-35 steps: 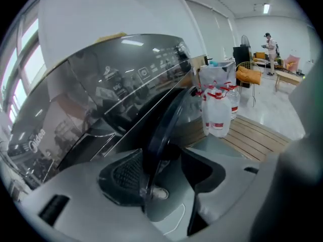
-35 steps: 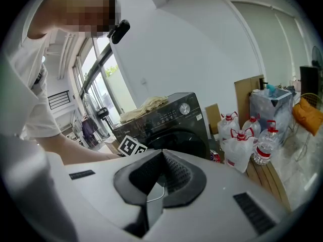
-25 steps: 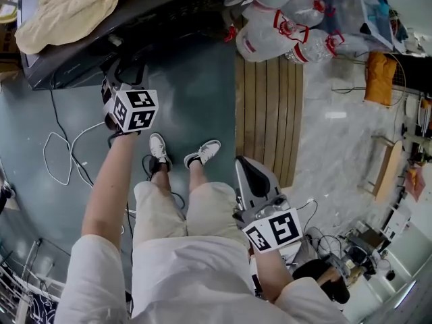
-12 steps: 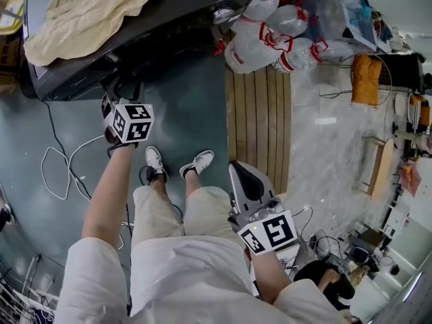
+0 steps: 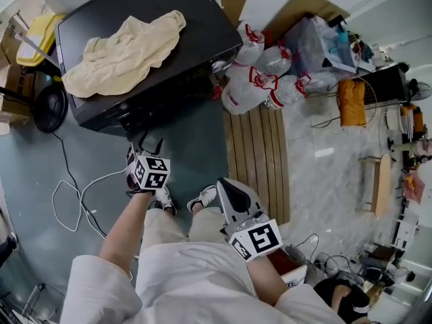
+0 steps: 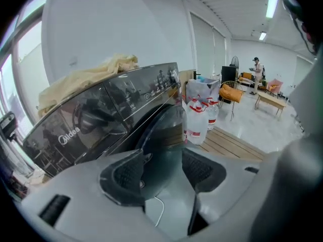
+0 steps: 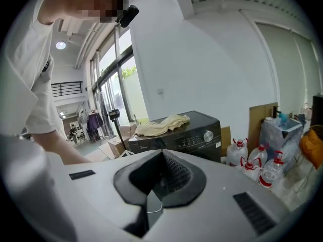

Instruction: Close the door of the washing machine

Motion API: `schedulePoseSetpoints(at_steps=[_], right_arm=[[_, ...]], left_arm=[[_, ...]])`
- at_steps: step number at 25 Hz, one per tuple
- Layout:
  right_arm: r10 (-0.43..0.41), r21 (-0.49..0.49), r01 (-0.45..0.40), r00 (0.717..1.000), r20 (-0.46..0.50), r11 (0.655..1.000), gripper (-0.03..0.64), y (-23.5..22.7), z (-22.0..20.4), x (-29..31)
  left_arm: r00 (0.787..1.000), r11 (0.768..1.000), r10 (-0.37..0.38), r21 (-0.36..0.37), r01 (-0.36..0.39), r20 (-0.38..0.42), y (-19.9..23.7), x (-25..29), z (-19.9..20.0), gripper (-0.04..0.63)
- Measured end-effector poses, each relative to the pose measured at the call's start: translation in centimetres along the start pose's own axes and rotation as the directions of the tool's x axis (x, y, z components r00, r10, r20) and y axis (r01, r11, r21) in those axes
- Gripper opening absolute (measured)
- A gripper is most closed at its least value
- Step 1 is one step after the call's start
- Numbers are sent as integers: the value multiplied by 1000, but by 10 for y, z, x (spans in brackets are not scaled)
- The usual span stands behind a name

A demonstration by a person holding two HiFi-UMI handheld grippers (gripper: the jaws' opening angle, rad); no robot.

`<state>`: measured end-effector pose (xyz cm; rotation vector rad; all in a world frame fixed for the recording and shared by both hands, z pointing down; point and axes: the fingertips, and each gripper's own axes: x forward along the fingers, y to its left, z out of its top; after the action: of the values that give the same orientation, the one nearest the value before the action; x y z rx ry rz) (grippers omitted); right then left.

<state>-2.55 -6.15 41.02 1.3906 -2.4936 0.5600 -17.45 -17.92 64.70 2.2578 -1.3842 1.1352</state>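
**Desk:** What are your grippers doing?

**Operator:** My left gripper [image 6: 164, 169] has its jaws spread wide. Nothing sits between the pads [image 6: 128, 175], and it touches nothing. Through the gap I see the round glass door [image 6: 164, 127], beyond the gripper and apart from it. My right gripper [image 7: 160, 160] has its fingertips [image 7: 176, 173] pressed together. It is empty, and in the head view it sits low in front of my waist.

**Desk:** Is the door shut?

**Operator:** I can't tell whether it sits flush. It is on the front of the black washing machine [image 5: 202, 36], below the control panel [image 6: 151, 87], and my left gripper is aimed at it.

**Desk:** Room to move?

**Operator:** Open grey-green floor [image 5: 196, 144] lies between my shoes [image 5: 204, 196] and the machine's front edge. A white cable [image 5: 71, 198] loops on the floor left of the left gripper. On the right a slatted wooden platform [image 5: 260, 154] runs alongside. Water bottles [image 5: 253, 86] crowd its far end, just beside the machine's right corner. A beige cloth [image 5: 121, 56] lies draped on the machine's top.
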Motion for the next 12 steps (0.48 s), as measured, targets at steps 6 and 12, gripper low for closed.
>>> schedulePoseSetpoints(at_steps=[6, 12], right_arm=[[-51, -38, 52, 998, 47, 998, -3, 4, 32, -2], [-124, -88, 133, 988, 96, 987, -3, -22, 73, -13]], left_arm=[[999, 1000, -12, -27, 13, 34, 16, -36, 11, 98], [992, 993, -40, -108, 54, 123, 37, -78, 33, 6]])
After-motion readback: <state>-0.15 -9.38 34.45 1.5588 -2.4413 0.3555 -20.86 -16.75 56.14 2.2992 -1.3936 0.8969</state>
